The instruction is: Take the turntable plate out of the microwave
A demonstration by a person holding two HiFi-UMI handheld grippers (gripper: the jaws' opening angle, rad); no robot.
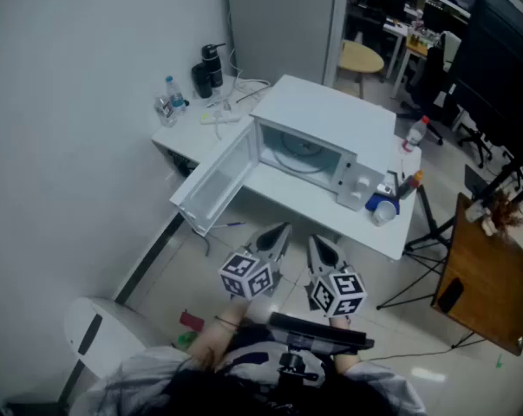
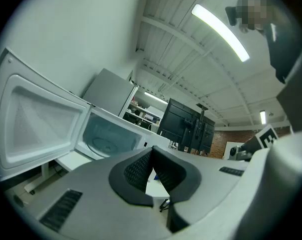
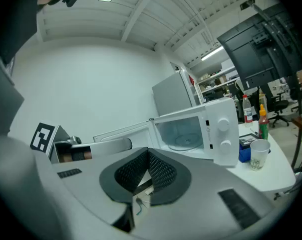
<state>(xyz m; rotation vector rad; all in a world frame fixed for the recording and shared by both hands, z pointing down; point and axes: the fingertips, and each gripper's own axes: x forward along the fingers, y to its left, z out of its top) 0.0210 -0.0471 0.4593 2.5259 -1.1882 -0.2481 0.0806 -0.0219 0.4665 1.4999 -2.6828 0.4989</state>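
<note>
While the microwave door [image 1: 216, 183] juts past the white table's [image 1: 326, 217] front edge, bare floor [image 1: 235, 237] separates that edge from the left gripper [image 1: 281, 230] and right gripper [image 1: 317, 243], both with jaws together, empty. The turntable plate [image 1: 300, 152], round clear glass, lies flat inside the cavity.

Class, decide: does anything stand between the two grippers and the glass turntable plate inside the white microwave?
Nothing visible does. The white microwave's door is swung wide open, leaving the round glass turntable plate exposed in the cavity.
</note>
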